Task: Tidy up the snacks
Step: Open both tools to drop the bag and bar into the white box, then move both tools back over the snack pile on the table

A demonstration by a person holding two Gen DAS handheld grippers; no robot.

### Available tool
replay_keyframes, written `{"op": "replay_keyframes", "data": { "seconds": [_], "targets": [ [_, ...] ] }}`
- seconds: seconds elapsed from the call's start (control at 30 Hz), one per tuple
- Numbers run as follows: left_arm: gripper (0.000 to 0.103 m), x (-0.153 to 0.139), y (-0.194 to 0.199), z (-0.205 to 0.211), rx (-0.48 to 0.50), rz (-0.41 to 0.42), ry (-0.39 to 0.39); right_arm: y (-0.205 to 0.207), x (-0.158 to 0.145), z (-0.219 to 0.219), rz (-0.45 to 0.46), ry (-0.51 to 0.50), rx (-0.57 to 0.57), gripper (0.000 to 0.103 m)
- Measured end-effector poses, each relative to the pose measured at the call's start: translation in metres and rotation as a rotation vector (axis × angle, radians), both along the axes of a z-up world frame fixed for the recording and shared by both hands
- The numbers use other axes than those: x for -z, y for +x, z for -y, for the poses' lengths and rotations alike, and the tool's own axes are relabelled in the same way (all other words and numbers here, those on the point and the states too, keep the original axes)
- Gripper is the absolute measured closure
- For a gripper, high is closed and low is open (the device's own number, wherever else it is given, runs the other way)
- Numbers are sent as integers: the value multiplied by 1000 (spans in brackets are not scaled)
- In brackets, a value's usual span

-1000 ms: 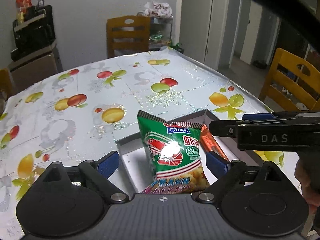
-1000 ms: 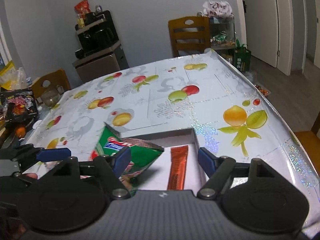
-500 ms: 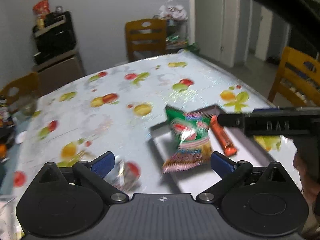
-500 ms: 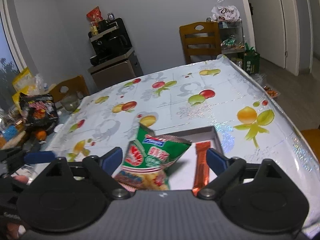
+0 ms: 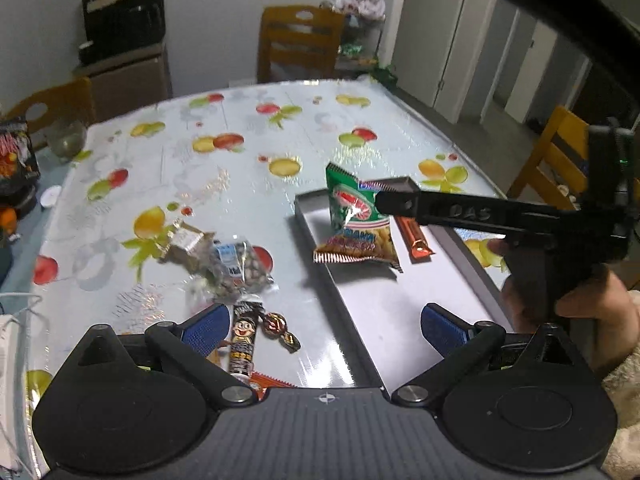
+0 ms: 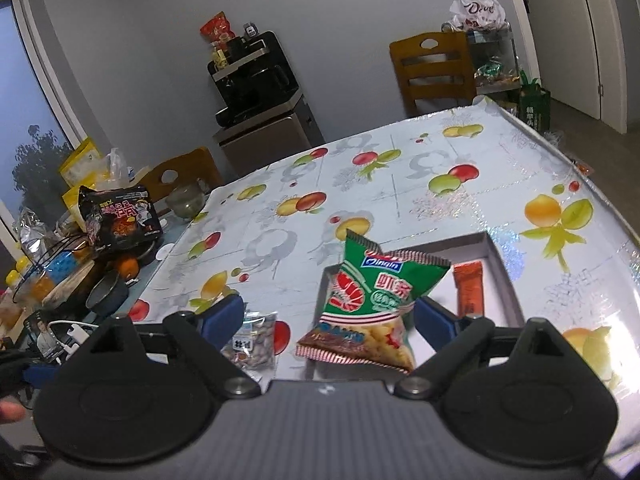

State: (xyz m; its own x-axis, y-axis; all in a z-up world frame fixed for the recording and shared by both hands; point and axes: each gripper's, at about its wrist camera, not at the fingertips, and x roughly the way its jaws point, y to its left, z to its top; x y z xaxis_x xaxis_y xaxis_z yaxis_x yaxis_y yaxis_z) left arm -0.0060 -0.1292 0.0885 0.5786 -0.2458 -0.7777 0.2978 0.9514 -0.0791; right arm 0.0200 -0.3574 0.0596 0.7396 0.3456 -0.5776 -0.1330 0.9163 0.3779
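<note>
While prawn cracker bag (image 6: 368,300) is leaning on tray (image 5: 384,312) edge beside orange bar (image 6: 468,292), both claws, left claw (image 5: 322,326) and right claw (image 6: 328,320), are gaping empty; next, reaching for peanut pack (image 5: 236,268) on surface (image 5: 200,184), gripping seam, not contents.

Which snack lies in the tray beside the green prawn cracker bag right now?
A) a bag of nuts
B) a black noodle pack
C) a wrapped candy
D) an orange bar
D: the orange bar lies flat in the tray just right of the prawn cracker bag; the nuts and candy are on the table left of the tray, and the noodle pack is off at the far left.
</note>
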Motion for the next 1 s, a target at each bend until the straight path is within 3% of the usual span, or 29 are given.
{"op": "replay_keyframes", "data": {
  "seconds": [0.17, 0.3, 0.57, 0.87, 1.0],
  "targets": [
    [0, -11, -14, 8, 44, 65, 64, 3, 0, -5, -13, -18, 5, 10],
    [0, -14, -16, 7, 49, 55, 18, 9, 2, -8, -27, -18, 4, 10],
    [0, -17, -20, -5, -4, 107, 14, 14, 5, -22, -37, -30, -23, 10],
    [2, -14, -20, -17, -43, 97, 32, 17, 11, -25, -54, -44, -20, 10],
    [0, -9, -17, -21, -15, 80, 5, 17, 13, -26, -57, -46, -29, 10]
  ]
}}
